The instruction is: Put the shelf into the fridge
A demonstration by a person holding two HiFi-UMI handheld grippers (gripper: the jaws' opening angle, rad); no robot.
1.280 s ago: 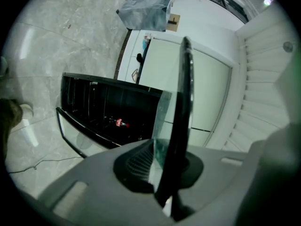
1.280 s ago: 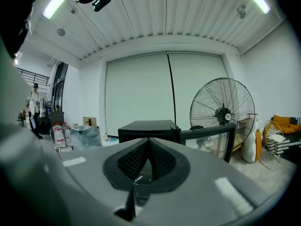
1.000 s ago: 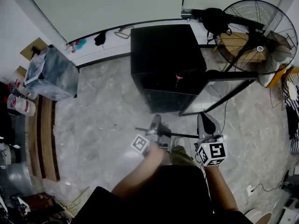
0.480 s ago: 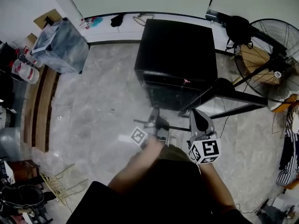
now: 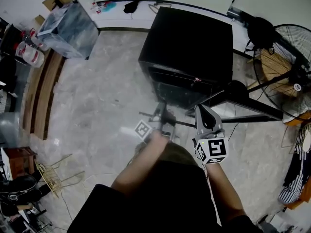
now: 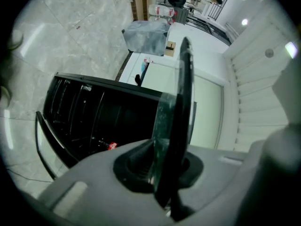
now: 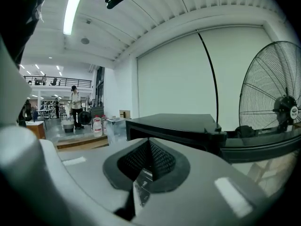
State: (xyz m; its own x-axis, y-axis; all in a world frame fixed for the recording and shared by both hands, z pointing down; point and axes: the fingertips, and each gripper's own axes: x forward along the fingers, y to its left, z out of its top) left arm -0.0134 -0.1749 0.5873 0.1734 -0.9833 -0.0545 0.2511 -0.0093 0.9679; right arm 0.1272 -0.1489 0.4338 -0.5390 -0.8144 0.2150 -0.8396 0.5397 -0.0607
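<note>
Your left gripper pinches the glass shelf by its dark-trimmed edge, and the pane runs out ahead of those fingers. Your right gripper has its fingers pressed almost together on a thin clear sliver, which looks like another edge of the same shelf. The shelf spans the gap between your two sets of fingers. Beyond both fingertips, near but not touching, sits the black fridge. Its door hangs open to the right of your right fingers.
</note>
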